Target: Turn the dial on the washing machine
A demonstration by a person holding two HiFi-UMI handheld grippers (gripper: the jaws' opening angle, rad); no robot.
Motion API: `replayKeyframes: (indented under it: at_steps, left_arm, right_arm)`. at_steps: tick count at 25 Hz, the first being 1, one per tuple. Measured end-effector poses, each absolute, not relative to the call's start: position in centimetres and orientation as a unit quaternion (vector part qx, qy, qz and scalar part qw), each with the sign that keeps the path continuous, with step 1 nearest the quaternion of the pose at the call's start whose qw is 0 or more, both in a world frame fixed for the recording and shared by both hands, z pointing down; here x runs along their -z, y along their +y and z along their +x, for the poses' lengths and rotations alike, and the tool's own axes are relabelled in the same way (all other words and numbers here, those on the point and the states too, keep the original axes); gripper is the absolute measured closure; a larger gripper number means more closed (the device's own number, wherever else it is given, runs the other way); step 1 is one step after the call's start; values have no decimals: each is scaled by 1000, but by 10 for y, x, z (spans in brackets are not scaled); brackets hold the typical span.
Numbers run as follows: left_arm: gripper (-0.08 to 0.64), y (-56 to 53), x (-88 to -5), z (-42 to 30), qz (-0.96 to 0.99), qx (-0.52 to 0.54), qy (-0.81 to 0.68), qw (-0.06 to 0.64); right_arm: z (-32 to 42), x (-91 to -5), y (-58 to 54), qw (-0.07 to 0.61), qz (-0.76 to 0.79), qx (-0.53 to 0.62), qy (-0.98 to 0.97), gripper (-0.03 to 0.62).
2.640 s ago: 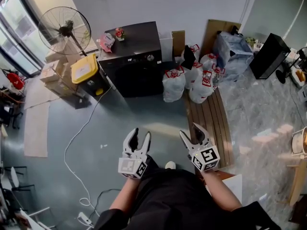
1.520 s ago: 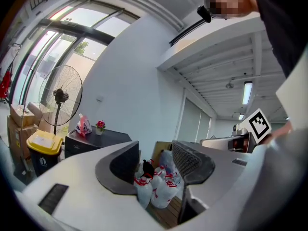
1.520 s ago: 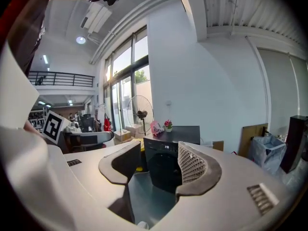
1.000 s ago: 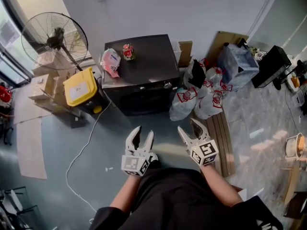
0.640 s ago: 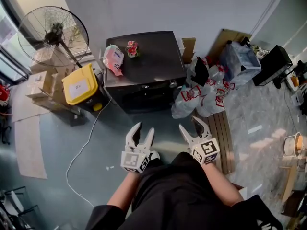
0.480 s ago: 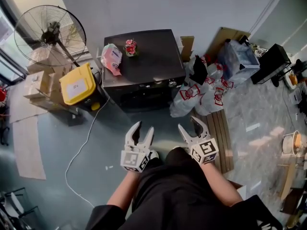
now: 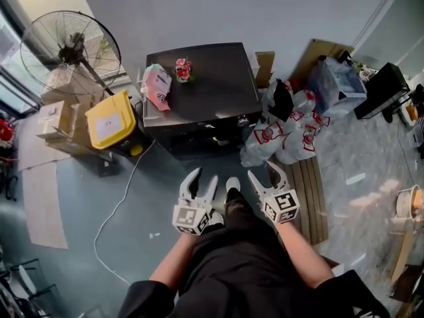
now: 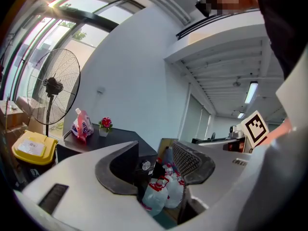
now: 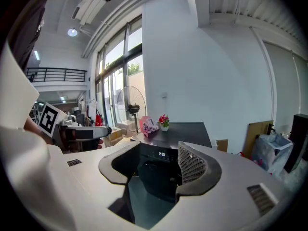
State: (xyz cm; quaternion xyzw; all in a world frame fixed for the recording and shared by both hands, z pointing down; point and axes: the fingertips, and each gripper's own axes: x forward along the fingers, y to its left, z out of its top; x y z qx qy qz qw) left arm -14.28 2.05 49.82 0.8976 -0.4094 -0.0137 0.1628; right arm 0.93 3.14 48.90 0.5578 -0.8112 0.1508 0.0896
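Head view looks down on both grippers, held low in front of the person and well apart from the black washing machine (image 7: 199,88) by the wall. Its dial (image 7: 243,119) sits at the right end of the front panel, untouched. The left gripper (image 7: 203,177) and right gripper (image 7: 265,172) each have their jaws spread wide with nothing between them. A yellow-lidded bin (image 7: 111,119) stands left of the machine.

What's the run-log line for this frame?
phase: pre-contact | left gripper: jaws open, empty | right gripper: jaws open, empty | dial: untouched
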Motion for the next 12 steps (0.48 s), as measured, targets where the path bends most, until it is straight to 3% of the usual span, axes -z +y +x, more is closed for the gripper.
replayKeyframes:
  at_steps: [12]
  left_arm:
    - [365, -39, -557, -90, 902, -35, -389, 185]
  right_arm:
    - [53, -574, -33, 110, 552, -182, -806, 379]
